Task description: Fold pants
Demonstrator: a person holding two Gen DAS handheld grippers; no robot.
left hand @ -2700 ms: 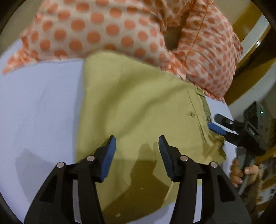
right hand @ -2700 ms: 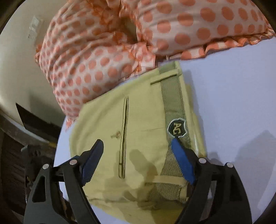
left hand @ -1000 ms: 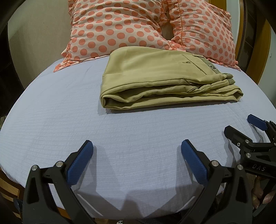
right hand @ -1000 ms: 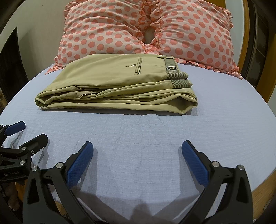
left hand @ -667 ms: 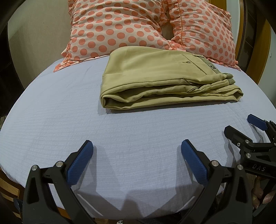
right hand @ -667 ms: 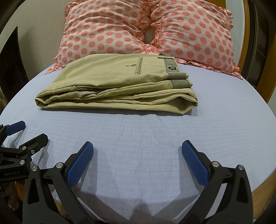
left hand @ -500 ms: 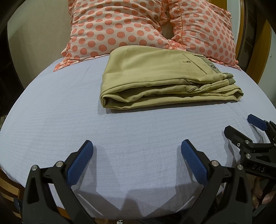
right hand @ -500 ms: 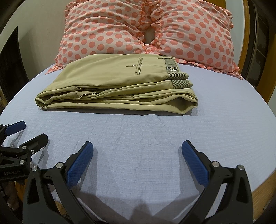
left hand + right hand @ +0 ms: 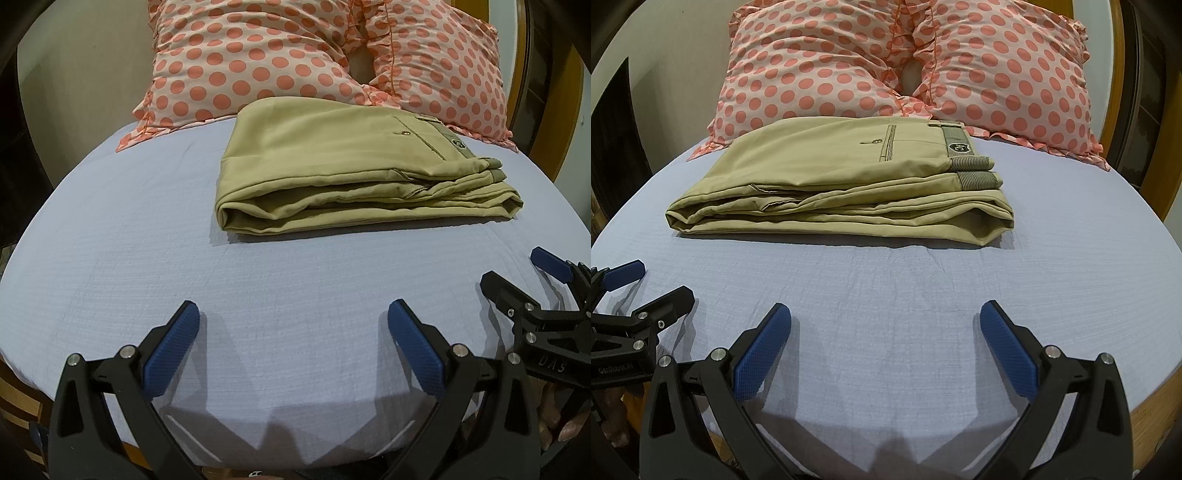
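Note:
The khaki pants [image 9: 354, 166] lie folded in a flat stack on the light blue bed sheet [image 9: 110, 258], in front of the pillows. They also show in the right wrist view [image 9: 842, 184], waistband and badge to the right. My left gripper [image 9: 293, 332] is open and empty, low over the sheet near the bed's front edge, well short of the pants. My right gripper [image 9: 884, 332] is open and empty at the same distance. Each gripper shows at the side of the other's view, the right one [image 9: 517, 273] and the left one [image 9: 653, 284].
Two pink pillows with orange dots [image 9: 908, 62] lean at the head of the bed behind the pants. A wooden bed frame [image 9: 1160, 162] runs along the right. A pale wall [image 9: 85, 74] stands at the back left.
Since 2.7 s ago both grippers have pulled back from over the pants to the bed's front edge and opened wider. Over the last second nothing has moved.

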